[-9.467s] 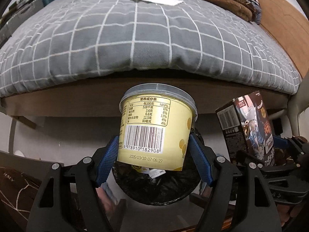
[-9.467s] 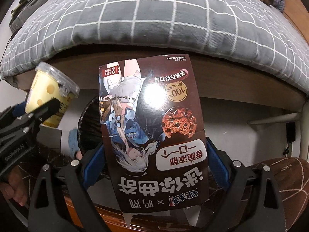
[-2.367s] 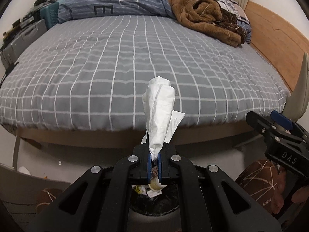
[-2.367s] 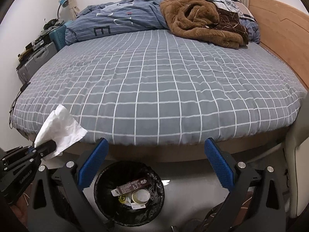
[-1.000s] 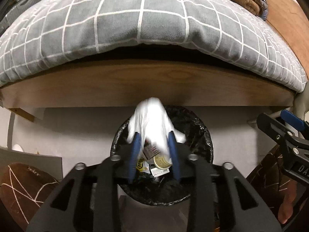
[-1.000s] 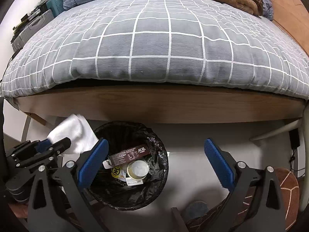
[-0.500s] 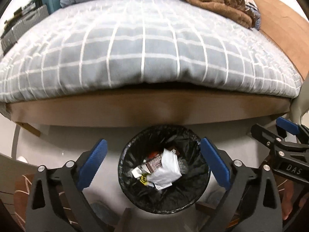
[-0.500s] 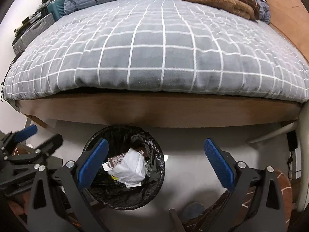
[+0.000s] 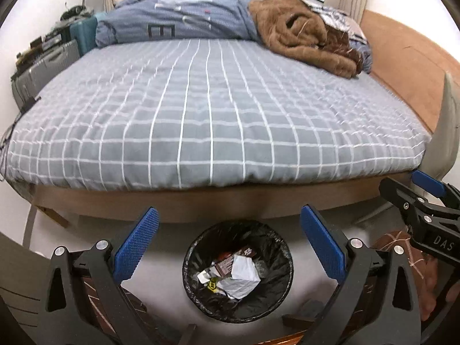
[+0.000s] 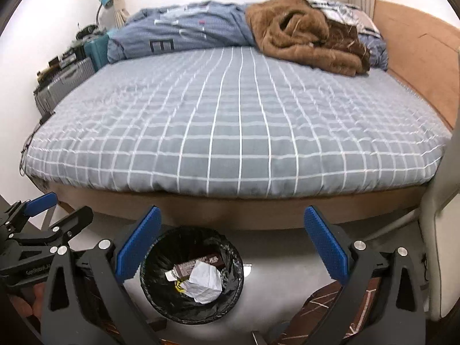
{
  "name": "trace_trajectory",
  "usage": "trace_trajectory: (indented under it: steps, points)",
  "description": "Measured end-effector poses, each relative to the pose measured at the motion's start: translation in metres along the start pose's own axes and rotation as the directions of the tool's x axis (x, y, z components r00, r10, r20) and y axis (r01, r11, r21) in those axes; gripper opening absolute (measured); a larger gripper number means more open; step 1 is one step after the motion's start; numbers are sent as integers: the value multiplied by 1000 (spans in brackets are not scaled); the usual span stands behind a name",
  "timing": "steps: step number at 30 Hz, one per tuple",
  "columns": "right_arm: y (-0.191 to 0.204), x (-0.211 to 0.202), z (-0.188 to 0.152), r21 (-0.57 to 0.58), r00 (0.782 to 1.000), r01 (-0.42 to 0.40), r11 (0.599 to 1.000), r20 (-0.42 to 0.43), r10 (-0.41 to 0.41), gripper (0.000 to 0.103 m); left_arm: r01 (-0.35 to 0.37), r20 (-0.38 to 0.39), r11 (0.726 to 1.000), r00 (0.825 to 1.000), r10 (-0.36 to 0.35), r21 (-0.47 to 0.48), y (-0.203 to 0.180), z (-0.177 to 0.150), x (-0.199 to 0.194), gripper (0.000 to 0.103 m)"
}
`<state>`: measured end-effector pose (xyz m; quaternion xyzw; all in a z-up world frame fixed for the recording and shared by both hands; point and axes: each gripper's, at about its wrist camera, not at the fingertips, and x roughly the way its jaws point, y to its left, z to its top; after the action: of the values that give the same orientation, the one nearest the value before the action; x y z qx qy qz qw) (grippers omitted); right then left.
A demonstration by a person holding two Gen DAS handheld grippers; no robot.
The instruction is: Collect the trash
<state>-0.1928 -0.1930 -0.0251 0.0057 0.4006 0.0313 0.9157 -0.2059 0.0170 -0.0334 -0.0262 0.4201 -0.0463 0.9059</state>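
With both tools empty, scan the bed before ending collection. Left wrist view: left gripper (image 9: 228, 243), fingers wide apart, frames the black-lined bin (image 9: 189, 284) at lower centre; white tissue (image 9: 243, 276) lies inside on wrappers. Right wrist view: right gripper (image 10: 233, 241), fingers spread and empty; bin lower left; checked grey bedcover (image 10: 230, 132) fills mid-frame, brown blanket (image 10: 302, 31) upper right, no trash visible

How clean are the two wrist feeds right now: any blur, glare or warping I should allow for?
Left wrist view: slight motion blur on the grey checked bedspread; the bed edge bows from fisheye warping; black-lined round trash bin is readable. Right wrist view: similar softness on the brown fleece blanket, a small bright floor glint beside the bin, dark corners.
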Motion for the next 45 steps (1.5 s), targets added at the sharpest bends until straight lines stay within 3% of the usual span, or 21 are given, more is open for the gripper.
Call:
trace_trajectory:
  steps: [6,12,45]
  points:
    - [5,-38,5,-6,999,-9,1000,48,10,96,-6,49,1000,999,5,7,-5,3,-37,97]
    - [10,-56,0,-18,997,-18,1000,68,19,96,2,56,1000,998,-3,12,-8,-2,-49,97]
    - [3,-54,5,4,999,-10,1000,50,10,96,-11,55,1000,998,11,-8,-3,3,-53,97]
